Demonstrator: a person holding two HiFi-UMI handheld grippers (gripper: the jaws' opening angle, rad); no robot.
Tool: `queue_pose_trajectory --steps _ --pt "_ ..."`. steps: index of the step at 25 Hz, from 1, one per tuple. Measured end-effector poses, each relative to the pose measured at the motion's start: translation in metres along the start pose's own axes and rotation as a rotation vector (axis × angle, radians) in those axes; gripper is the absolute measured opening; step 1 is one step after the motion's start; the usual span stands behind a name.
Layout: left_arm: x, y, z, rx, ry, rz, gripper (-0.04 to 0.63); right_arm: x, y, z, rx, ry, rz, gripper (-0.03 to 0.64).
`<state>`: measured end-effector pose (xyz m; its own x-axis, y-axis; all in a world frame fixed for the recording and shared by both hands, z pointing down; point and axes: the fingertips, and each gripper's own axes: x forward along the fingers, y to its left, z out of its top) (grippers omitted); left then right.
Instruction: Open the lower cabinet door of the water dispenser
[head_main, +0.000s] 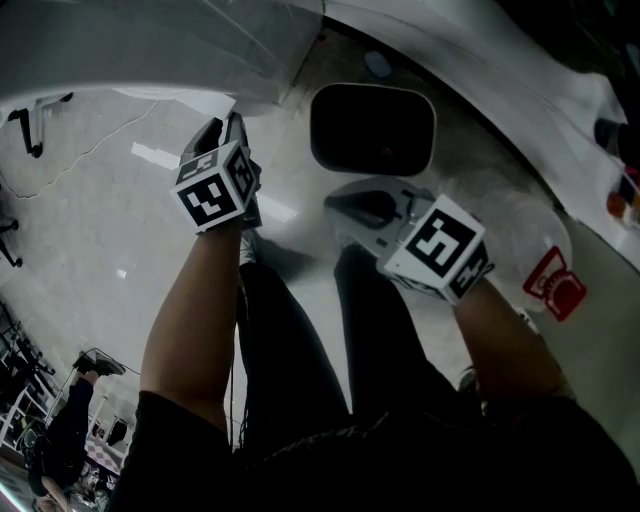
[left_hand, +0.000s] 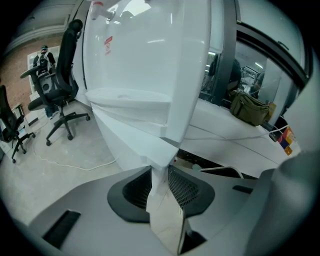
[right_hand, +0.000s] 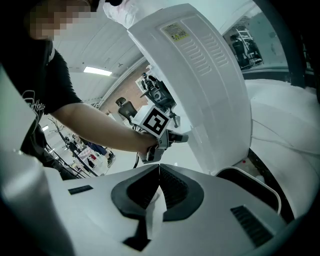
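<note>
Well to the left of the water dispenser (left_hand: 145, 55) an office chair (left_hand: 62, 75) is parked, and a thin cable (left_hand: 75, 162) is trailed between it and the dispenser's foot. At the dispenser's lower front the left gripper (left_hand: 160, 175) is set, angled downward. Its jaws are closed narrowly onto the free edge of the lower cabinet door (left_hand: 131, 142), the white panel under the dispenser's ledge (left_hand: 127, 97), and that edge is seen running down between the mesh pads (left_hand: 187, 189).

The step in hand is judged to be the grip on the door. Whether the door has been parted from its frame cannot be told. A pull away from the dispenser, carried round in an arc, is called for next, with the pinch kept firm because only a thin edge is held.

Just right of the dispenser's foot a dark bin (head_main: 372, 130) is stood. Farther right the right gripper (right_hand: 159, 172) is held off the dispenser, its jaws brought together with nothing between them. Close on the dispenser's right a white desk (left_hand: 235, 140) bearing an olive bag (left_hand: 250, 107) is ranged, so room is judged tight there. More room is offered to the dispenser's left, where only the cable and the person's legs (head_main: 300, 340) need to be minded.
</note>
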<state>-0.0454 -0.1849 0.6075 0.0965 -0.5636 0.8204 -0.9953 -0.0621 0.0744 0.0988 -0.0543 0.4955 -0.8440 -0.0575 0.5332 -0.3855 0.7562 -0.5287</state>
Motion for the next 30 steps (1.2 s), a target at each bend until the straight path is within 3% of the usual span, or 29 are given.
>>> queue_pose_trajectory --steps 12,30 --pt "-0.010 0.017 -0.014 0.103 0.038 -0.048 0.103 0.018 0.026 0.004 -0.002 -0.010 -0.040 0.014" --pt "-0.026 0.041 -0.031 0.184 0.061 -0.134 0.103 0.051 0.064 0.011 0.010 -0.036 -0.105 0.014"
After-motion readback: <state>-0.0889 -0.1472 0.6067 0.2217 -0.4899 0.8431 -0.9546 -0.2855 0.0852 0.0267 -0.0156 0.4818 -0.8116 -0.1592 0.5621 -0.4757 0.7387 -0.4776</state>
